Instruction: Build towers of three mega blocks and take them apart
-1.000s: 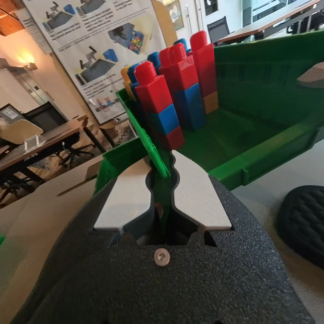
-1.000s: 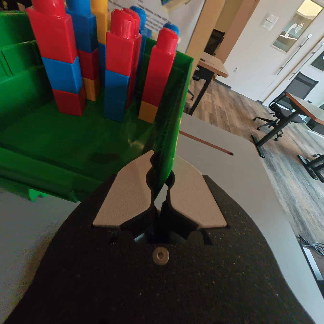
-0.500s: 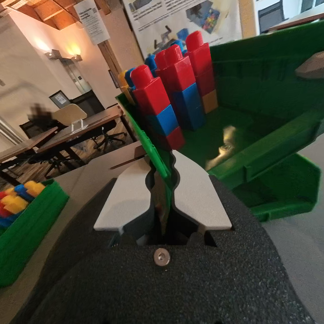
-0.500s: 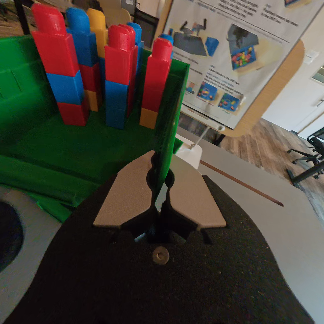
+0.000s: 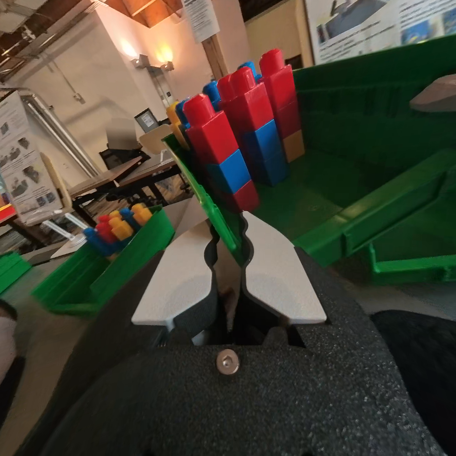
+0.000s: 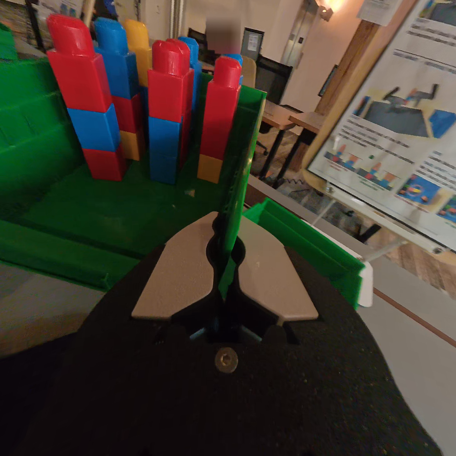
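Observation:
A green bin (image 5: 370, 103) holds several three-block towers standing upright at its far end. The nearest tower in the left wrist view is red, blue, red (image 5: 222, 158). My left gripper (image 5: 228, 229) is shut on the bin's left wall. My right gripper (image 6: 228, 227) is shut on the bin's right wall (image 6: 244, 138); its finger also shows in the left wrist view (image 5: 434, 98). The right wrist view shows the red-blue-red tower (image 6: 91, 118), a red-blue-blue one (image 6: 165, 123) and a red-red-yellow one (image 6: 217, 128). The bin is held above the table.
A second green bin (image 5: 138, 244) with loose red, yellow and blue blocks (image 5: 118, 227) sits to the left. Another green bin (image 6: 308, 251) lies under the right side. A poster on a stand (image 6: 394, 123) is at the right. The grey table (image 6: 407, 370) lies below.
Both grippers have swung the held bin round to the left and kept their grip. The bin of loose blocks and the lower green bin have come into view. The towers stayed upright.

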